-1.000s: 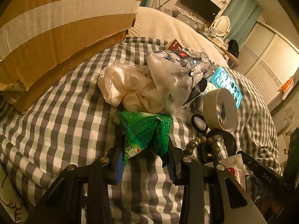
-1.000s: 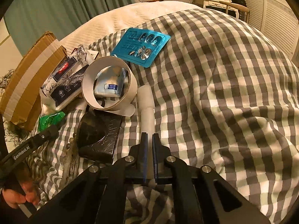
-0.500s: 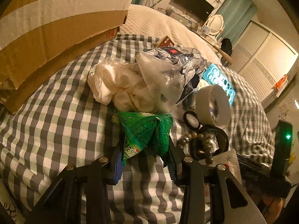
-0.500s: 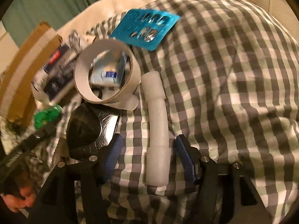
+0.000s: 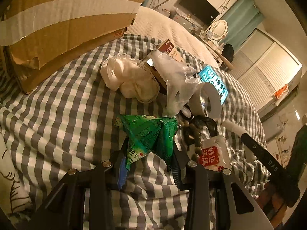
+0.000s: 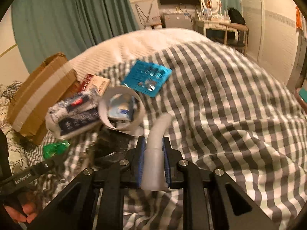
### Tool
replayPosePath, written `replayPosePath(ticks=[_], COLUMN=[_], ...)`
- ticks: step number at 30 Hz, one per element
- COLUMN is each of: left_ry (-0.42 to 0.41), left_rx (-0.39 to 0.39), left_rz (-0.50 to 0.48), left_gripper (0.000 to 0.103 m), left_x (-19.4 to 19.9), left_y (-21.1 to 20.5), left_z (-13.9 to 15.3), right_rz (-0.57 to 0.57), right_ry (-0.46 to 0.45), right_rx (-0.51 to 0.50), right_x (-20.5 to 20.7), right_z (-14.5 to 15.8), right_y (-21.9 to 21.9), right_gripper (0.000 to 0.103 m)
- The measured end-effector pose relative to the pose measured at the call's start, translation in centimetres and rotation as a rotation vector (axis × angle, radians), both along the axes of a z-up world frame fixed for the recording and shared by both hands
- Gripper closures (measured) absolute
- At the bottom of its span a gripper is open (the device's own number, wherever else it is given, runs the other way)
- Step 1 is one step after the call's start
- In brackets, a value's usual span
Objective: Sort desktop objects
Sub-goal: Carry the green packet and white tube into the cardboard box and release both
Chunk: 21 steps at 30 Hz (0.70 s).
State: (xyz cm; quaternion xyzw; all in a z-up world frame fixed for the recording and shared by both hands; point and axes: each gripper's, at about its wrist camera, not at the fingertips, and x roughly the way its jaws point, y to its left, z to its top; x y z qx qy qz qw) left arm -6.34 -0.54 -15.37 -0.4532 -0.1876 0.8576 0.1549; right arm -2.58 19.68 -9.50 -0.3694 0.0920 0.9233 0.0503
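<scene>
Checked bedspread (image 6: 220,99) covers the bed; cardboard box (image 5: 63,19) at its far left edge; my left gripper (image 5: 148,159) clamps the green packet (image 5: 149,134) just above the cloth; my right gripper (image 6: 153,155) grips the white tube (image 6: 155,143), raised beside the tape roll (image 6: 122,111).

Your green packet (image 5: 151,134) looks like glossy, crinkled plastic film with printed text. The white tube (image 6: 155,153) you hold looks like smooth, matt, translucent plastic or rubber; you cannot tell which. Under them, the checked bedspread (image 6: 230,99) is soft, matt woven cloth. At the far left, the box (image 5: 63,25) is rough brown cardboard with a paler tape strip. The white bundle (image 5: 128,80) looks like cloth with lace trim beside a shiny clear plastic bag (image 5: 176,80).
</scene>
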Motion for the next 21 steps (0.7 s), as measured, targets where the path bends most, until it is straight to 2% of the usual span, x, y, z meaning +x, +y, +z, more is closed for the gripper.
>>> replayPosePath(ticks=[3, 6, 11, 15, 21], left_ry=[-0.001, 0.03, 0.048, 0.032, 0.06], left_rx=[-0.02, -0.019, -0.012, -0.04, -0.068], left_rz=[0.002, 0.047, 0.111, 0.188, 0.243], left_gripper=[0.065, 0.065, 0.065, 0.065, 0.065], left_x=[0.5, 1.4, 1.4, 0.8, 1.2], left_y=[0.2, -0.5, -1.5, -2.1, -2.3], left_z=[0.5, 1.3, 2.1, 2.6, 4.2], right_rz=[0.017, 0.04, 0.065, 0.074, 0.104], right_ry=[0.03, 0.043, 0.075, 0.072, 0.085], right_rx=[0.06, 0.077, 0.052, 0.026, -0.004], right_x=[0.7, 1.2, 1.1, 1.2, 1.4], right_z=[1.1, 1.9, 3.2, 3.3, 3.3], right_y=[-1.5, -1.5, -1.8, -1.5, -1.2], right_gripper=[0.086, 0.086, 0.086, 0.086, 0.086])
